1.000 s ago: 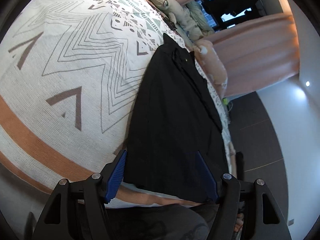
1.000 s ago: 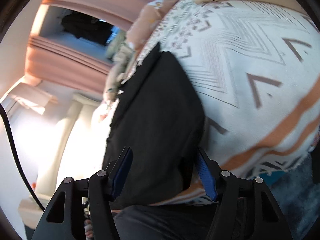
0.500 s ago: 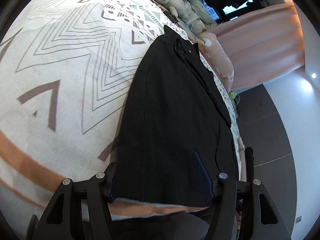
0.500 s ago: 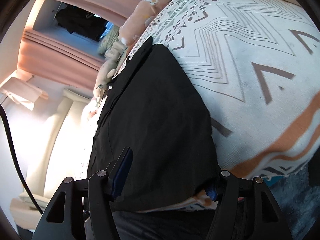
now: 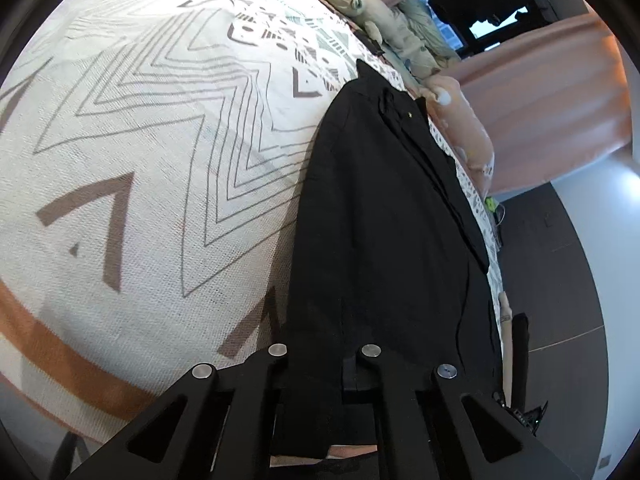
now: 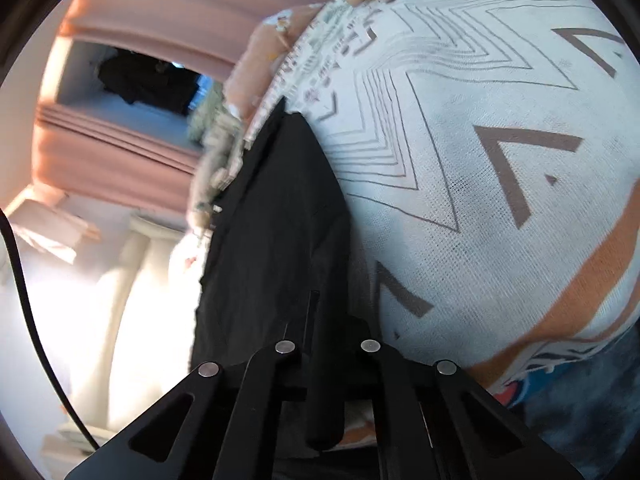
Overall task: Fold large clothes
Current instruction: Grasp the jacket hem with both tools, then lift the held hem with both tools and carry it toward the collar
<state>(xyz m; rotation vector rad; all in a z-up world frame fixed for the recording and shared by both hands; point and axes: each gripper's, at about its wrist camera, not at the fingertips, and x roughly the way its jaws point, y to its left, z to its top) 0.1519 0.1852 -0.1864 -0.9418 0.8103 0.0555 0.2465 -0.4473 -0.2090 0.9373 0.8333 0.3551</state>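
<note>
Black garment pinched at its near hem on the bed.

The black garment (image 5: 384,216) lay flat along the edge of the patterned bedspread (image 5: 152,152); the left gripper (image 5: 320,360) and right gripper (image 6: 326,352) had each closed tight on its near hem. Plush toys (image 5: 384,32) sat at the bedspread's far end, pink curtains (image 5: 560,92) beyond.

You are working at a bed (image 5: 132,152) under a white spread with grey zigzags and an orange band. Beyond it hang pink curtains (image 5: 560,92) around a dark window (image 5: 480,4). The floor (image 5: 560,280) is dark grey, and bright light washes the pale wall (image 6: 24,280).
</note>
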